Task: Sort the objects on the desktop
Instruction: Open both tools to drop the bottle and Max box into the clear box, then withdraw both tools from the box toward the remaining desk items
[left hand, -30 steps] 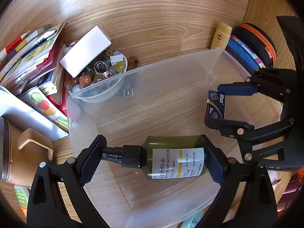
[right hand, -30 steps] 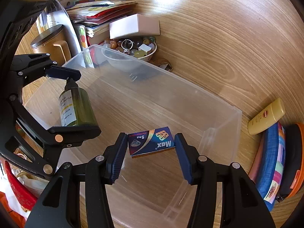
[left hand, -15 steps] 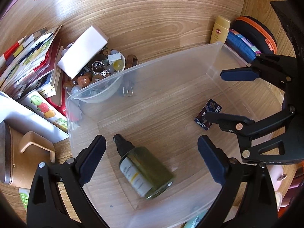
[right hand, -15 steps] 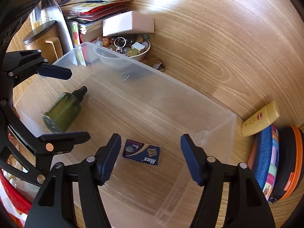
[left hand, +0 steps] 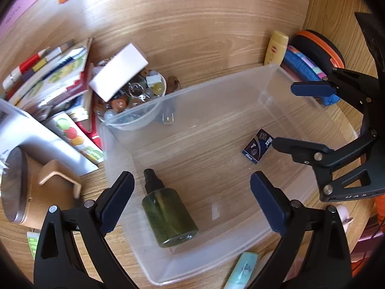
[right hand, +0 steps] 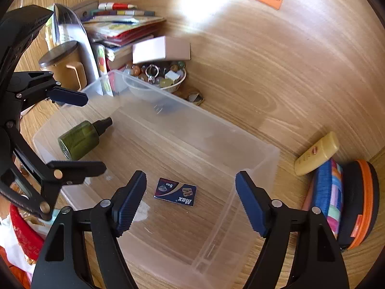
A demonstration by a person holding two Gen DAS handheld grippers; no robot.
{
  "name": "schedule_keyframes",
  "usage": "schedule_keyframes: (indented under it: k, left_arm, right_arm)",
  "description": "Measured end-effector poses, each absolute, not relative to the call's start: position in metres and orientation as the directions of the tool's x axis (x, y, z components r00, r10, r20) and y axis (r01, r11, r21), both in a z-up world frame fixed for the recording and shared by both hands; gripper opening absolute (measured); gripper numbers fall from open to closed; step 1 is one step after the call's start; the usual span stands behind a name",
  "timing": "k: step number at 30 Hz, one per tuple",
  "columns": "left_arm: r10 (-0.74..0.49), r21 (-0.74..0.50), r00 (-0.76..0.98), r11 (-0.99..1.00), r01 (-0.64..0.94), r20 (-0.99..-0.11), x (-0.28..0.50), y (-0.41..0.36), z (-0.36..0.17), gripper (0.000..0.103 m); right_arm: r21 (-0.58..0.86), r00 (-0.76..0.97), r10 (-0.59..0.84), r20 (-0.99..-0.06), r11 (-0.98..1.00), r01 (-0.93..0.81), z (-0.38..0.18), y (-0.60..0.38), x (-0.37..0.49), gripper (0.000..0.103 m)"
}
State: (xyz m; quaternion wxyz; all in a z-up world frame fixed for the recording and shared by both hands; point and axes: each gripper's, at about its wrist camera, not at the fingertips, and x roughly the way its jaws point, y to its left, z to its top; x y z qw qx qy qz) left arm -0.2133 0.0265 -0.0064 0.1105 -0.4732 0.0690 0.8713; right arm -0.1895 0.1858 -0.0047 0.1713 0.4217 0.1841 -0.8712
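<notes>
A clear plastic bin (left hand: 216, 89) (right hand: 264, 154) stands on the wooden desk. A green pump bottle (left hand: 168, 214) (right hand: 80, 138) lies on its side on the bin floor. A small dark blue Max box (left hand: 257, 148) (right hand: 175, 192) lies flat in the bin too. My left gripper (left hand: 192, 201) is open and empty above the bottle; it also shows in the right wrist view (right hand: 77, 131). My right gripper (right hand: 191, 201) is open and empty above the blue box; it also shows in the left wrist view (left hand: 296, 115).
A bowl of beads (left hand: 134, 96) under a white box (left hand: 119, 74) sits behind the bin. Books (left hand: 48, 77), a tan mug (left hand: 36, 187), a yellow tube (left hand: 276, 48) (right hand: 317, 153), and orange-rimmed cases (right hand: 356, 204) ring the bin. A pale tube (left hand: 243, 269) lies in front.
Both grippers opened and lifted back. The green bottle dropped from the left gripper and the blue box from the right; both now lie on the bin floor.
</notes>
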Motion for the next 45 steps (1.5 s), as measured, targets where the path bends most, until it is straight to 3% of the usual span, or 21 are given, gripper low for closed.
schedule_keyframes:
  k: [20,31,38,45]
  left_arm:
    - [0.095,0.052,-0.677,-0.98,-0.194,-0.73,-0.134,0.016,0.044,0.1]
    - [0.037,0.056,-0.746,-0.994,-0.099,-0.665,-0.072,-0.008,0.052,0.101]
    - [-0.013,0.041,-0.736,-0.999,-0.019,-0.677,-0.042,-0.034,0.033,0.102]
    - [-0.037,-0.001,-0.652,-0.998,0.057,-0.758,-0.037,-0.061,-0.012,0.102]
  right_arm:
    - [-0.161,-0.718,-0.187,-0.671,-0.908,0.387,0.042,0.212,-0.101,0.084]
    - [-0.132,-0.732,-0.212,-0.647,-0.915,0.381,0.036,0.225,-0.055,0.085]
    - [-0.082,-0.733,-0.219,-0.644,-0.933,0.351,0.02,0.241,-0.029,0.085]
    - [-0.009,-0.7,-0.211,-0.682,-0.955,0.296,-0.005,0.259,-0.012,0.086]
